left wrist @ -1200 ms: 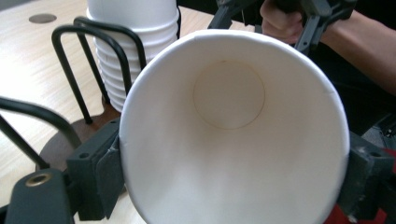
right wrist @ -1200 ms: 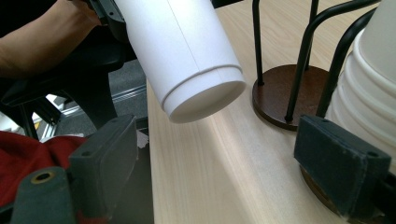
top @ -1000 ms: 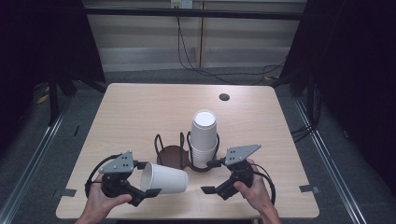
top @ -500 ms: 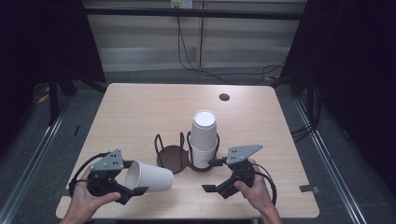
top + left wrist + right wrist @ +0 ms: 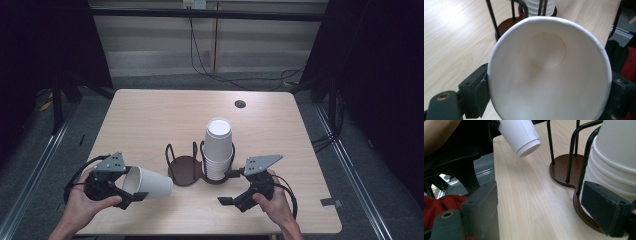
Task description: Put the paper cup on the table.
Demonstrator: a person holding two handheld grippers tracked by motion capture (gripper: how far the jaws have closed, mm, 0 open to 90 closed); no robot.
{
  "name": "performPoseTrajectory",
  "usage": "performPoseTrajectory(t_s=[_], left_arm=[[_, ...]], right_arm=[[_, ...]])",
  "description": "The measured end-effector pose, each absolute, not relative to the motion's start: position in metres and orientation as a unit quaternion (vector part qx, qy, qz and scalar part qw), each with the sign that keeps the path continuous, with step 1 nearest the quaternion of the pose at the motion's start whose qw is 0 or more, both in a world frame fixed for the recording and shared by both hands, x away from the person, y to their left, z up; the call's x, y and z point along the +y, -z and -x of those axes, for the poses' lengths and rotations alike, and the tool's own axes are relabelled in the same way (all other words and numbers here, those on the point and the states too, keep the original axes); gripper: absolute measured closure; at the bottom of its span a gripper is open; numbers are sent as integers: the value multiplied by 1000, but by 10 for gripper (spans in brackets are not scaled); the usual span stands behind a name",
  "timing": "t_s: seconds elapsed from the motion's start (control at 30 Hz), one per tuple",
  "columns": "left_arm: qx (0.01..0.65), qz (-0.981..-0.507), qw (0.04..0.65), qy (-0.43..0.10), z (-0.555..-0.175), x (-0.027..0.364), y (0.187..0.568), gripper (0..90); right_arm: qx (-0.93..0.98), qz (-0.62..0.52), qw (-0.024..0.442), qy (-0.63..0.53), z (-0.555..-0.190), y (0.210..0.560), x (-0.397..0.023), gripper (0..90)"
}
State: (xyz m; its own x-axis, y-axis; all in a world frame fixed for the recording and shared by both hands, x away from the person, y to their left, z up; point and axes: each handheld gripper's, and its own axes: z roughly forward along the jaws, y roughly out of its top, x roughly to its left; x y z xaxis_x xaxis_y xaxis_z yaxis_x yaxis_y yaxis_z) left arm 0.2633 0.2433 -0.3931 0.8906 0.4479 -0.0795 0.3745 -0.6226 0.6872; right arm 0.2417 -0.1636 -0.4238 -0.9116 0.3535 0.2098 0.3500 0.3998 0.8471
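Your left claw (image 5: 131, 192) pinches a white paper cup (image 5: 147, 183), tipped sideways above the pale wooden table (image 5: 150, 115) at its 7 o'clock edge. Your right claw (image 5: 228, 187) stands spread beside the stacked white cups (image 5: 218, 149).

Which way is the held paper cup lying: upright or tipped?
Tipped: the paper cup lies sideways in the left gripper, mouth toward the hand.

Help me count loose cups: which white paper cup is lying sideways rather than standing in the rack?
The single cup clamped at its rim in the left gripper, left of the rack. The other cups stand stacked, bottoms up, in the rack's right ring.
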Motion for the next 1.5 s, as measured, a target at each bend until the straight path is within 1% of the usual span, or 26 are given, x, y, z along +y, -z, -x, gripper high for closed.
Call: performPoseTrajectory(t_s=[0.33, 0.77, 0.97, 1.03, 1.1, 1.2, 1.33, 1.43, 1.5], left_arm=[[246, -908, 334, -57, -276, 249, 389, 119], [272, -911, 294, -94, -298, 249, 377, 119], [267, -924, 264, -70, -311, 241, 377, 115], [273, -921, 262, -91, -312, 240, 373, 116], [272, -923, 258, -83, -314, 240, 370, 116], [280, -930, 224, -86, -319, 238, 370, 114], [288, -930, 215, -76, -324, 234, 371, 110], [293, -933, 195, -81, -330, 230, 371, 111], [286, -936, 188, -77, -334, 229, 372, 110]], right_arm=[[838, -213, 8, -503, -240, 422, -168, 139], [835, -214, 11, -506, -238, 422, -169, 139], [838, -212, 10, -502, -240, 424, -167, 139], [838, -213, 11, -502, -240, 424, -167, 138], [839, -210, 9, -503, -239, 423, -168, 138], [838, -210, 13, -503, -239, 423, -168, 138], [839, -210, 11, -502, -239, 422, -167, 138], [839, -210, 8, -502, -240, 422, -167, 138], [839, -211, 9, -501, -239, 422, -167, 138]])
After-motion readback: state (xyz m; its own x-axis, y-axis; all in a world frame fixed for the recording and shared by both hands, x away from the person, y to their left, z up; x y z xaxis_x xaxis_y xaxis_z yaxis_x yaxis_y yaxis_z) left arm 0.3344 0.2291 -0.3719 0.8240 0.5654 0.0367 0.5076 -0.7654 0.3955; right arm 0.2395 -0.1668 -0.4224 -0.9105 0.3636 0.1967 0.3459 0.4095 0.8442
